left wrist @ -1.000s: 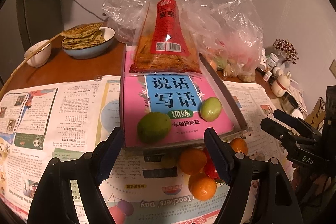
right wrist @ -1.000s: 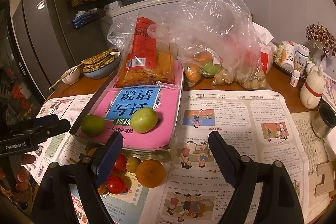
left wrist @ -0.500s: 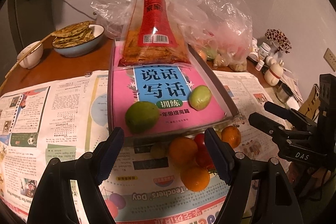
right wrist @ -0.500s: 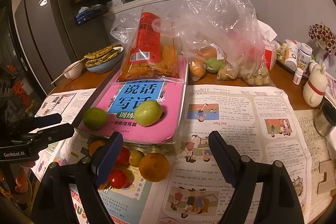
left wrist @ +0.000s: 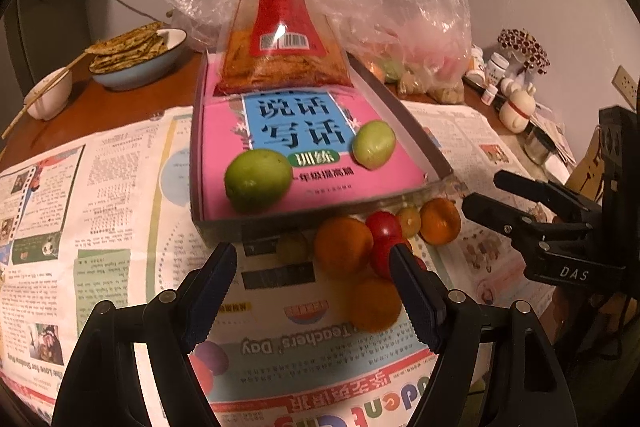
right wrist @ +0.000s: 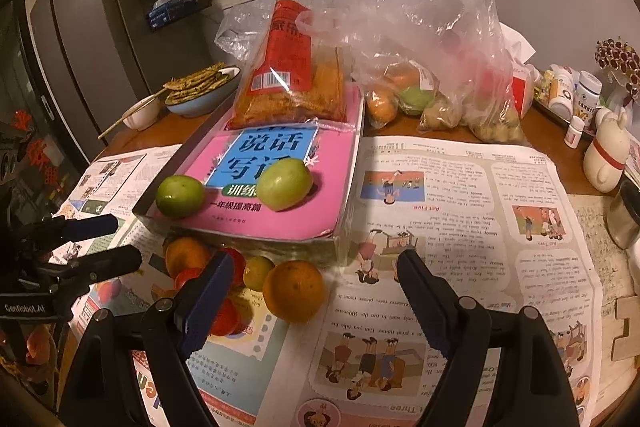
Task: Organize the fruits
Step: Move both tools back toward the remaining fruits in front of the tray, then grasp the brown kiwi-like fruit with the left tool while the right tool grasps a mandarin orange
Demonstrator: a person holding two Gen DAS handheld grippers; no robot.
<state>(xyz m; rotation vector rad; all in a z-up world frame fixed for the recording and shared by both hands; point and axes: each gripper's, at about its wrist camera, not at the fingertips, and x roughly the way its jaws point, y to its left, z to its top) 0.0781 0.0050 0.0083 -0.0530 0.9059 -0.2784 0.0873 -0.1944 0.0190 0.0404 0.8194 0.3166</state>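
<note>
Two green fruits (left wrist: 258,179) (left wrist: 374,143) lie on a pink book (left wrist: 312,187) inside a shallow box. In front of the box, on newspaper, is a pile of oranges (left wrist: 343,245), red tomatoes (left wrist: 385,227) and a small yellow-green fruit (left wrist: 408,221). My left gripper (left wrist: 312,281) is open and empty just in front of the pile. My right gripper (right wrist: 314,287) is open and empty, with an orange (right wrist: 293,290) between its fingers. The green fruits (right wrist: 180,195) (right wrist: 284,183) also show in the right wrist view.
A snack packet (left wrist: 280,59) lies at the box's far end. Plastic bags of produce (right wrist: 432,75) stand behind. A bowl of flatbreads (left wrist: 136,59) and a small bowl (left wrist: 50,95) sit far left. Bottles and a white figurine (right wrist: 606,155) stand at the right.
Both grippers have moved forward and lower toward the pile of oranges and tomatoes. Both stay open and empty.
</note>
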